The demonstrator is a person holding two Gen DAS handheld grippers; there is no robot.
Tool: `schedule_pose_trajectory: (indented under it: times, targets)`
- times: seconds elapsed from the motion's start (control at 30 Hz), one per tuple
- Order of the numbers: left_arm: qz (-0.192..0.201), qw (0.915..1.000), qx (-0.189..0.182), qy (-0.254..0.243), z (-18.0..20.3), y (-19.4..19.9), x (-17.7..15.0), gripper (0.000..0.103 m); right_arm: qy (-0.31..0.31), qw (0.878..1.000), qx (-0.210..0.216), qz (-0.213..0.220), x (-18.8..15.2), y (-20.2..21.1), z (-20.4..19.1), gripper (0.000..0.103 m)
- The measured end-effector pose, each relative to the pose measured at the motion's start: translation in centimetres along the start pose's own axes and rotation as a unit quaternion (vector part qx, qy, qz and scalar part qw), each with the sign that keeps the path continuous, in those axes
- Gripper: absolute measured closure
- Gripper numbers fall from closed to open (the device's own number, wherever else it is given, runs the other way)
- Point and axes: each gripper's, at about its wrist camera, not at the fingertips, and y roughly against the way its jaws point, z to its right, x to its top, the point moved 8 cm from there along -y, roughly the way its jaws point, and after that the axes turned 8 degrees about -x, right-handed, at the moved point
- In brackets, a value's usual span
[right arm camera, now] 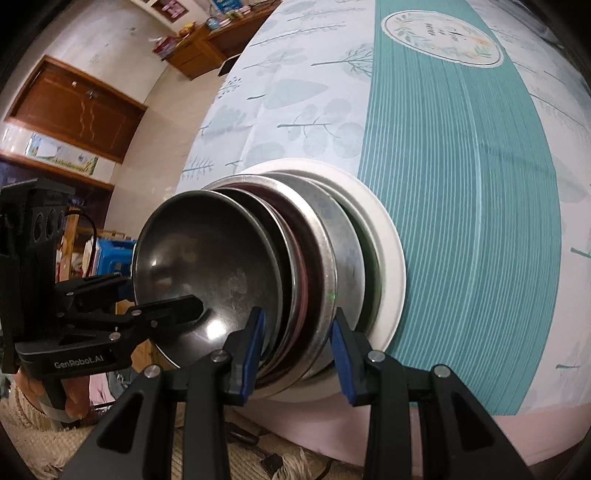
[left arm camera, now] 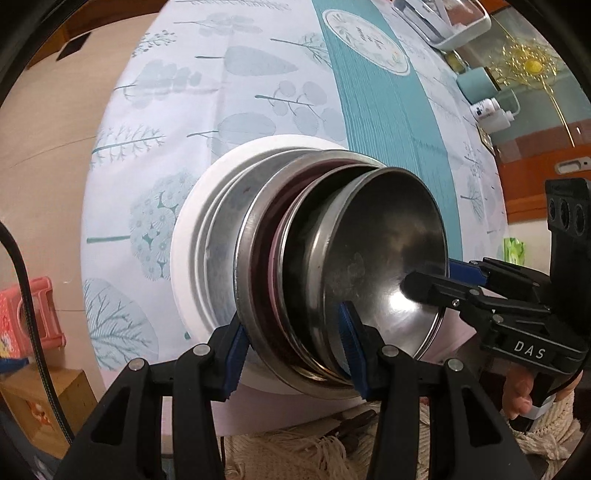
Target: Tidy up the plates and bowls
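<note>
A stack of dishes [left arm camera: 295, 266] sits near the edge of a table covered by a leaf-print tablecloth [left arm camera: 221, 110] with a teal stripe. At the bottom is a white plate [left arm camera: 192, 236], above it steel plates [left arm camera: 255, 258], and on top a steel bowl [left arm camera: 384, 243].

The left gripper [left arm camera: 291, 347] has its blue-padded fingers spread part way, one on each side of the stack's near rim; whether the pads press on it cannot be told. The right gripper [right arm camera: 297, 350] straddles the same stack from the other side in the same way, with its grip just as unclear.

Farther along the table stand a white tray [left arm camera: 454, 26], a teal cup [left arm camera: 476, 83] and a small white bottle [left arm camera: 487, 109]. A pink crate [left arm camera: 33, 314] sits on the floor, and a wooden cabinet [right arm camera: 77, 110] stands against the wall.
</note>
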Motion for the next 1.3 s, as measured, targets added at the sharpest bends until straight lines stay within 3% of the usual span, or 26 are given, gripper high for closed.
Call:
schedule_pose_trajectory:
  times: [0.3,0.5,1.0,1.3]
  targets:
    - [-0.039,0.9988,-0.007,-0.029,0.6,-2.6,0.6,0.057,-0.032,0.999,-0.019,-0.004,0.1,-0.8,0.5,0.067]
    - [-0.023,0.9982,0.004,-0.056,1.4,-2.1,0.7,0.034,-0.037,0.999,-0.027,0.006,0.1,-1.1,0.5,0.065]
    - [0.023,0.9942,0.034,-0.100,2.7,0.7,-0.1,0.022,-0.010,0.996,-0.063,0.067,-1.4,2.2,0.5,0.064]
    - [0.044,0.9882,0.032,-0.143,6.4,2.7,0.1,0.014,-0.015,0.988,-0.107,0.112,-2.3,4.9,2.3,0.064]
